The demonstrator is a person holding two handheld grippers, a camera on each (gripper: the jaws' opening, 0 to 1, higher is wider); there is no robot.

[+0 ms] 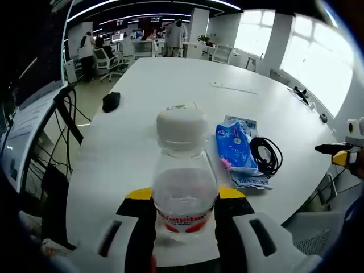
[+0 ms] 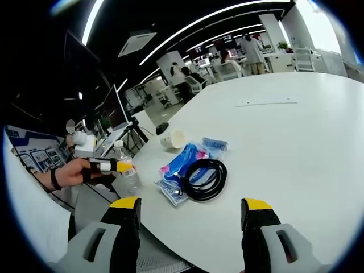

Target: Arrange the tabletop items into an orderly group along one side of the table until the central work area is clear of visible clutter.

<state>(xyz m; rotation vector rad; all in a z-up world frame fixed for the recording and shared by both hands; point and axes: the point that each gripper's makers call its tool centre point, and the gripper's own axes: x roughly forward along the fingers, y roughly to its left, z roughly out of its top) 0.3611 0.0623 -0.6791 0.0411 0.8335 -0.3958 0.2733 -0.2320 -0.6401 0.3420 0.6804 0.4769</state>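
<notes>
Both views face one white table [image 1: 170, 102] from opposite ends.

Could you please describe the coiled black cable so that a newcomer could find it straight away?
Start at the big white table and go to its near edge. There, the black cable lies in a round coil, partly on the blue packets; it is the one black loop there.

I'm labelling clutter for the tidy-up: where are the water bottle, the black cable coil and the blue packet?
water bottle [image 1: 183, 196], left gripper view, on its clear body above the red label.
black cable coil [image 2: 206, 178], right gripper view, on the loop's right edge.
blue packet [image 1: 233, 147], left gripper view, on its blue front.
</notes>
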